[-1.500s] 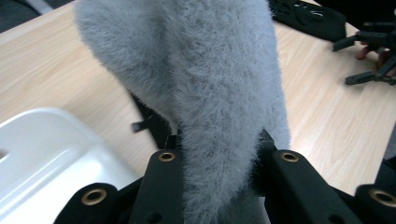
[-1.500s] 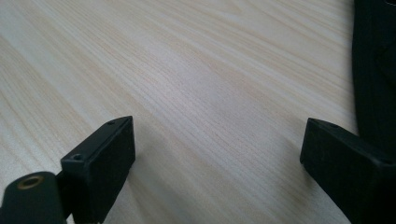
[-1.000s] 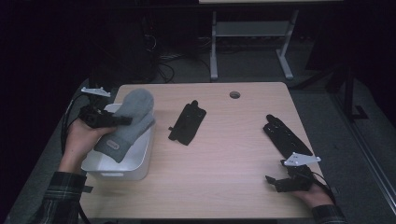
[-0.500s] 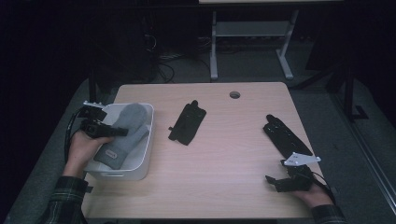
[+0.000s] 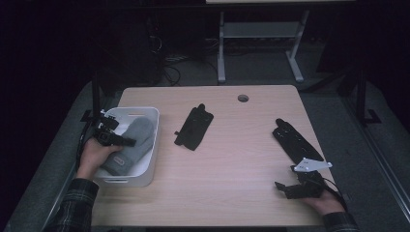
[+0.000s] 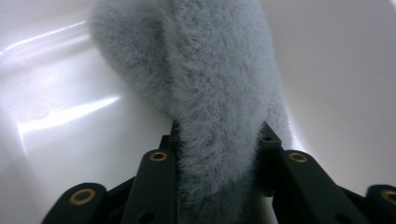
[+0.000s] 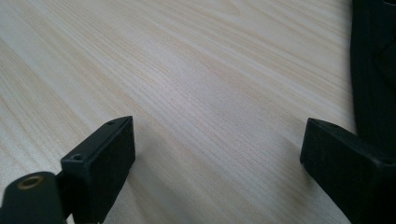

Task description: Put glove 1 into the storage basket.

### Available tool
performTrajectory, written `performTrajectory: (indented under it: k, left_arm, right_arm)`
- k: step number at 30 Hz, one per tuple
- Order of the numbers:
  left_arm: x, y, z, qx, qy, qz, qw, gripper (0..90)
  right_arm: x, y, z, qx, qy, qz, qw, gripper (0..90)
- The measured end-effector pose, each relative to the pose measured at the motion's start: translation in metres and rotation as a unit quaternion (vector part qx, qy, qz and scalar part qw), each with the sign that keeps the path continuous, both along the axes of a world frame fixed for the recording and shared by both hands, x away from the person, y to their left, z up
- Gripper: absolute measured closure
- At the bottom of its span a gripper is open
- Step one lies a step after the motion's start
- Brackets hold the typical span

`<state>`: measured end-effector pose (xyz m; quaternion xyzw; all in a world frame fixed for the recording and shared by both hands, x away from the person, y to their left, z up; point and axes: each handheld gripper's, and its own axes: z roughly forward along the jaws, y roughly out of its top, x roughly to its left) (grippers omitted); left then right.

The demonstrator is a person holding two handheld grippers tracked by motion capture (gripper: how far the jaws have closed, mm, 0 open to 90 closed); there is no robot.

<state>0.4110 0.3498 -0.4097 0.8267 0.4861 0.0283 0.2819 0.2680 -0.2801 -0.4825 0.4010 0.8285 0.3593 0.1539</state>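
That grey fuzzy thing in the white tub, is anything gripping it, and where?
The left gripper has the grey fuzzy slipper between its fingers at one end, inside the white tub. Its jaws have just been opening.

Plaid sleeves, black fingers (image 6: pixel 154 186), brass screws

High view: fixed above near edge of table (image 5: pixel 227 159), facing forward and down, whole tabletop in frame. Left gripper view: looking along own jaws, very close on grey fuzzy mitten (image 6: pixel 210 93) inside white bin (image 6: pixel 60 121); same mitten (image 5: pixel 133 142) and bin (image 5: pixel 147 166) at left of high view. Right gripper view: low over bare wood (image 7: pixel 196 84), black glove (image 7: pixel 373 70) at right edge, shared with high view (image 5: pixel 295 141)
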Motion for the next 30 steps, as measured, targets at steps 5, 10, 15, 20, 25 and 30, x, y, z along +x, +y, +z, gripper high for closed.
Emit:
performTrajectory:
  k: [5, 10, 15, 20, 25, 30]
  left_arm:
    - [0.001, -0.002, -0.001, 0.028, -0.012, 0.002, 0.9995, 50.0]
    - [0.0, 0.002, 0.003, 0.033, -0.034, 0.022, 0.9986, 32.6]
    - [-0.001, 0.002, 0.005, 0.038, -0.042, 0.026, 0.9981, 25.4]
    - [-0.001, 0.003, 0.012, 0.038, -0.06, 0.036, 0.9968, 20.5]
    - [-0.003, 0.002, 0.023, 0.033, -0.076, 0.04, 0.9957, 17.4]
    - [-0.007, -0.007, 0.036, 0.015, -0.096, 0.028, 0.9949, 17.4]
  right_arm:
    - [0.0, 0.0, 0.0, 0.0, 0.0, 0.0, 1.0, 10.0]
    - [0.0, 0.0, 0.0, 0.0, 0.0, 0.0, 1.0, 10.0]
    - [0.0, 0.0, 0.0, 0.0, 0.0, 0.0, 1.0, 10.0]
    - [0.0, 0.0, 0.0, 0.0, 0.0, 0.0, 1.0, 10.0]
    - [0.0, 0.0, 0.0, 0.0, 0.0, 0.0, 1.0, 10.0]
    - [0.0, 0.0, 0.0, 0.0, 0.0, 0.0, 1.0, 10.0]
